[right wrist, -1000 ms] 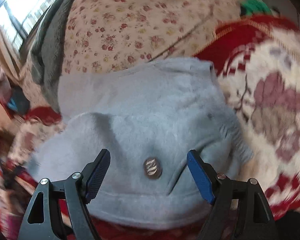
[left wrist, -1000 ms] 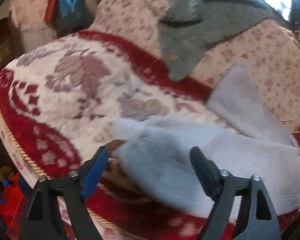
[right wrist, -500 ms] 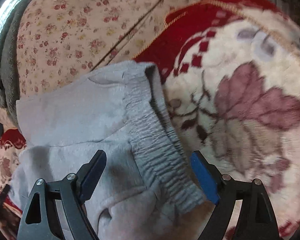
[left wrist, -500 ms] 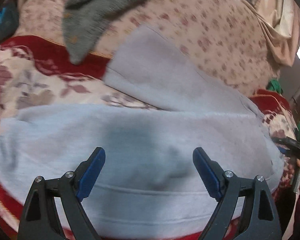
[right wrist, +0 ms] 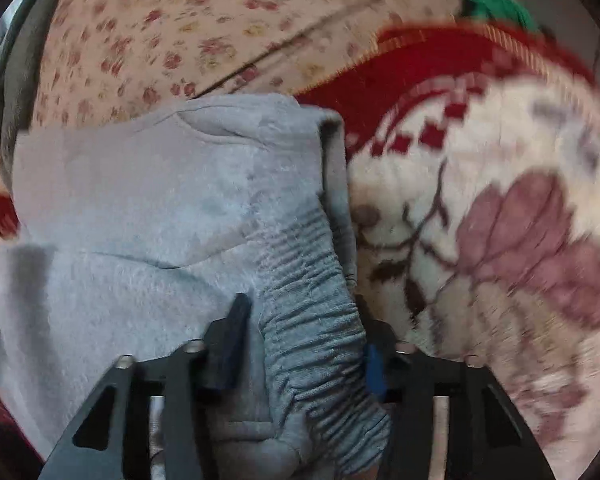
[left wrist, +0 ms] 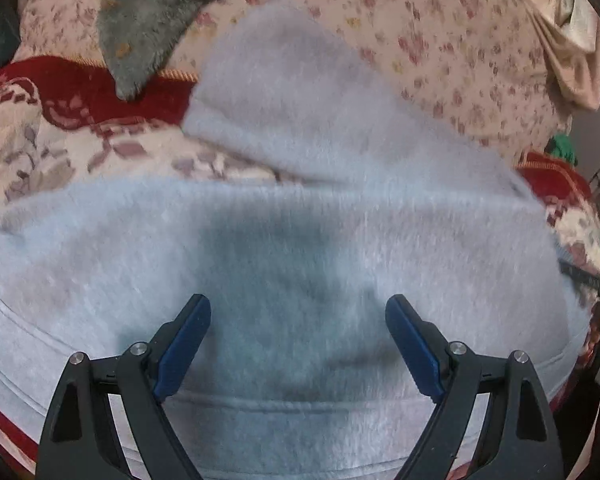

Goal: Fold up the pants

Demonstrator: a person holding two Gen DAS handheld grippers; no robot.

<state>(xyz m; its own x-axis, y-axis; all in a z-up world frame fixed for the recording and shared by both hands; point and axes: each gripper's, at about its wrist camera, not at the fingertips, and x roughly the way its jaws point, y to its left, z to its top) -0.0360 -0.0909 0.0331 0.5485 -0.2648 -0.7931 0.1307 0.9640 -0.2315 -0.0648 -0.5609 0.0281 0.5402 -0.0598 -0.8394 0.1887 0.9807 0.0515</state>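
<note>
Two grippers: left gripper (left wrist: 298, 332) gapes wide over fuzzy grey pants (left wrist: 300, 240); right gripper (right wrist: 302, 340) has been closing around their ribbed waistband (right wrist: 312, 320) (no readable writing).

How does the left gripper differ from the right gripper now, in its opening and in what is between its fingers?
The left gripper stands wide open; the right gripper is narrower, its fingers having just been closing. The left gripper is over a flat, fuzzy part of the pants with nothing pinched; the right gripper's fingers appear to press on the gathered waistband between them. Both point down at the same grey pants.
</note>
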